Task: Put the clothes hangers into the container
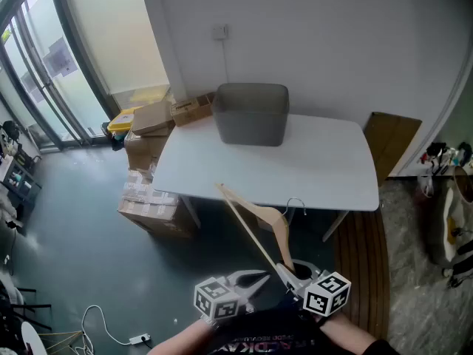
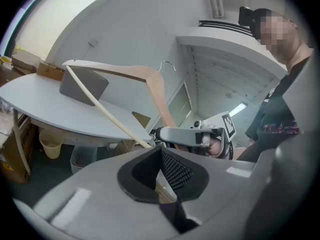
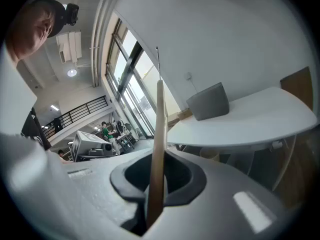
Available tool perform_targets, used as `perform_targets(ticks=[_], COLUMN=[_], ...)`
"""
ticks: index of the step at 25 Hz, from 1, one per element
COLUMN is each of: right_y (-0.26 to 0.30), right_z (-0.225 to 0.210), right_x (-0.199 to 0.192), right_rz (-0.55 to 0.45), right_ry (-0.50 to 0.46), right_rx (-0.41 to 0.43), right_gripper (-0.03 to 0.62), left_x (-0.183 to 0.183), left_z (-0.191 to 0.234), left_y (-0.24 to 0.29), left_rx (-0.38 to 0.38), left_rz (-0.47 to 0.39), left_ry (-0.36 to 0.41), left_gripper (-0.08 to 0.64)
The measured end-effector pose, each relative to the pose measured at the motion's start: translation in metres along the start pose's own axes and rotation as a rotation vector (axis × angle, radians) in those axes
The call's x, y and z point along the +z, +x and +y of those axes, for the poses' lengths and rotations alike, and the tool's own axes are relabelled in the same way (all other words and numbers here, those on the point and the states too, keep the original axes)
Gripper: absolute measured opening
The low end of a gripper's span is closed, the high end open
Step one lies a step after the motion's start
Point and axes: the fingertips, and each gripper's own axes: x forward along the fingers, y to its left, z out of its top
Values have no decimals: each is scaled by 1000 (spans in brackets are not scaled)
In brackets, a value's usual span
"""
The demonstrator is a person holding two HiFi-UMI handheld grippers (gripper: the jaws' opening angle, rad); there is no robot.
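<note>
The wooden hanger (image 1: 270, 219) is held at one end by the right tongs (image 1: 290, 272). These are seen in the right gripper view to be closed edge-on upon the wood, with the hanger's arm rising straight out between the jaws. From that grip the long axis runs forward and to the left, and the far tip is carried just short of the near edge of the white surface (image 1: 318, 168), over the floor, not over the top. The wire hook is turned towards the surface. The left tongs (image 1: 255, 281) are kept just beside the right ones, drawn together, with nothing clearly gripped (a pale strip low between the pads cannot be identified). The grey container (image 1: 251, 117) stands at the far edge of the surface, well apart from the hanger, ahead and slightly left of both tongs. The coming move is judged to belong to the right tongs: the hanger must be carried forward across the surface and brought over the container's open mouth.
</note>
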Motion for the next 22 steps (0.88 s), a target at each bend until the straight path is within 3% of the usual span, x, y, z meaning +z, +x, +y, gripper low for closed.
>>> perform_targets(ticks=[22], right_y=[-14], right_z=[-8], right_x=[-1], right_rz=[-34], right_ry=[12], right_rx=[-22], right_gripper=[34], left_x=[-4], left_z=[-6], left_y=[6], left_rx=[-2], left_rz=[-3], left_ry=[9], left_gripper=[3])
